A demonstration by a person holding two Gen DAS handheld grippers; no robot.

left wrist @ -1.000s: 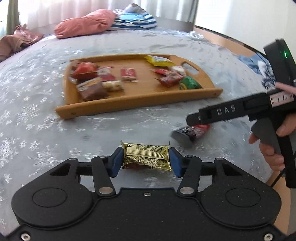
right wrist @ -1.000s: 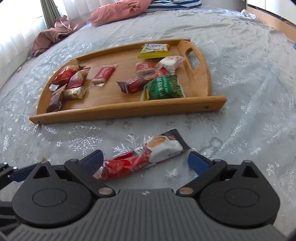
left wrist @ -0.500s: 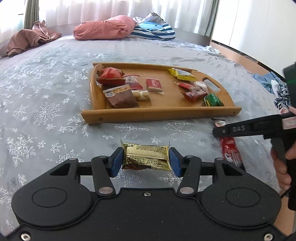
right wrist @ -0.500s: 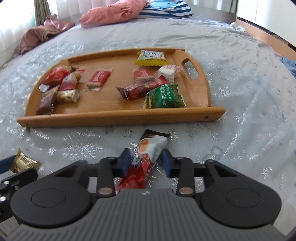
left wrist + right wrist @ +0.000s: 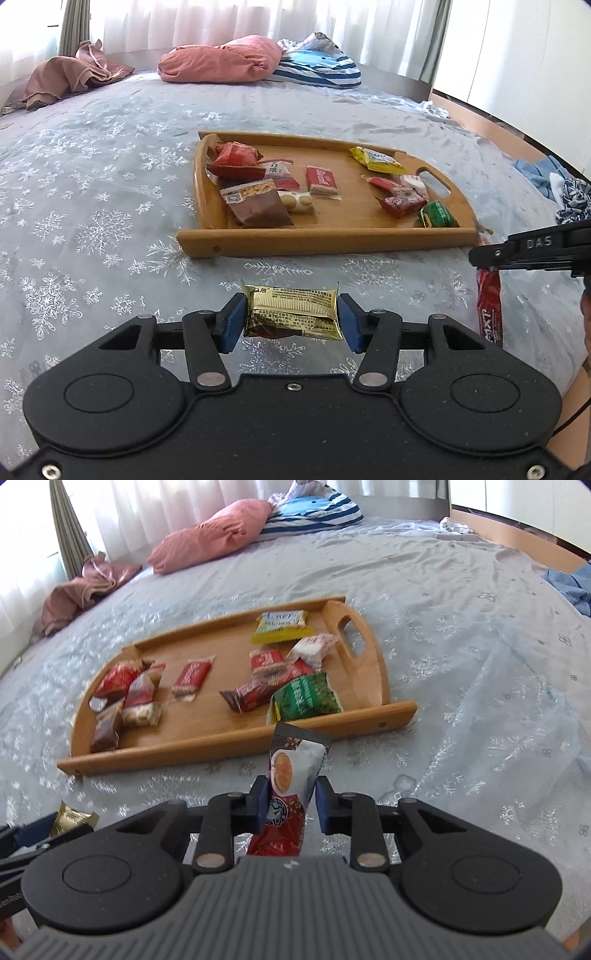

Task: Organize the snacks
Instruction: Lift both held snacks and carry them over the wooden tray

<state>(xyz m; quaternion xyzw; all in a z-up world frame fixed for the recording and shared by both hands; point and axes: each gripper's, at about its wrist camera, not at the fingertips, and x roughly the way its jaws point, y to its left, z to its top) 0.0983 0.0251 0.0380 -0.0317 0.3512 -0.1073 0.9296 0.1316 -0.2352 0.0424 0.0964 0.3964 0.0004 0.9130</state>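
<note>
Both grippers are loaded and the carry to the wooden tray (image 5: 325,242) looks to be the step in hand. The left gripper (image 5: 291,317) pinches a gold-wrapped snack (image 5: 291,314) by its two short ends, the packet held level and clear of the bedspread (image 5: 92,206), short of the tray's near rail. The right gripper (image 5: 290,805) is clamped across the middle of a long red and white sachet (image 5: 291,775), which stands roughly upright between the blue pads, its dark top end reaching toward the near rail beside the green packet (image 5: 304,698). The tray already carries two loose clusters of snacks, one toward each end, with bare wood between them. The next move probably calls for lifting each packet over the near rail and releasing it on that open middle strip or with its like. The limp sachet may flop as it is lowered.
</note>
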